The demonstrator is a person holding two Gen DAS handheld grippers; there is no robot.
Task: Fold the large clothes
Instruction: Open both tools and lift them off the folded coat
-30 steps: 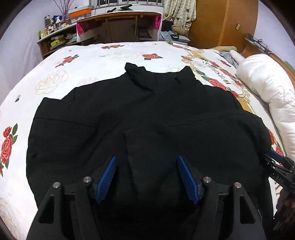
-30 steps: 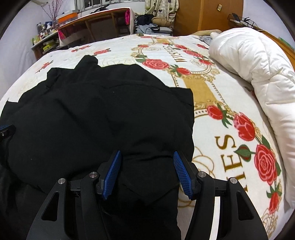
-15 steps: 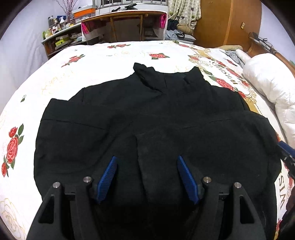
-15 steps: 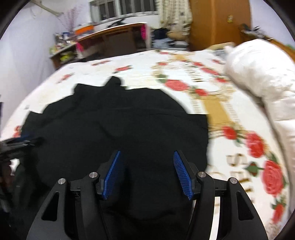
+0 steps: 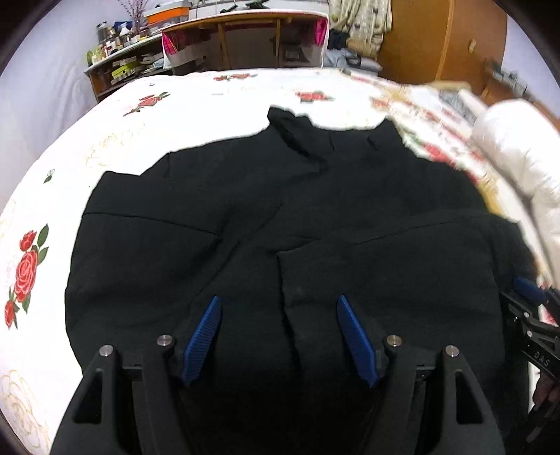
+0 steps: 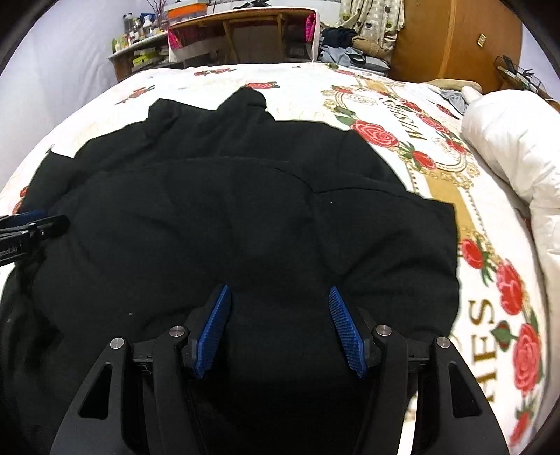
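Reading "WISH" on bedspread (image 6: 416, 119), black garment (image 6: 245, 217)

bed (image 6: 437, 182): rose-print sheet | desk (image 6: 241, 31): far side | wardrobe (image 6: 455, 38): wooden, right | walls: pale

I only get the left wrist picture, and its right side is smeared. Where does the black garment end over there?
Observer: In the right wrist view the black garment ends in a clear, straight edge on the bedspread, right beside a gold band printed on it.
Operator: And that white blob?
Observer: It is a puffy white duvet. It lies apart from the garment, with roses and gold lettering on the bedspread showing between them.
Operator: Is the other claw holding anything?
Observer: The right gripper has its blue pads apart with black cloth between them. I cannot tell whether it pinches the cloth.
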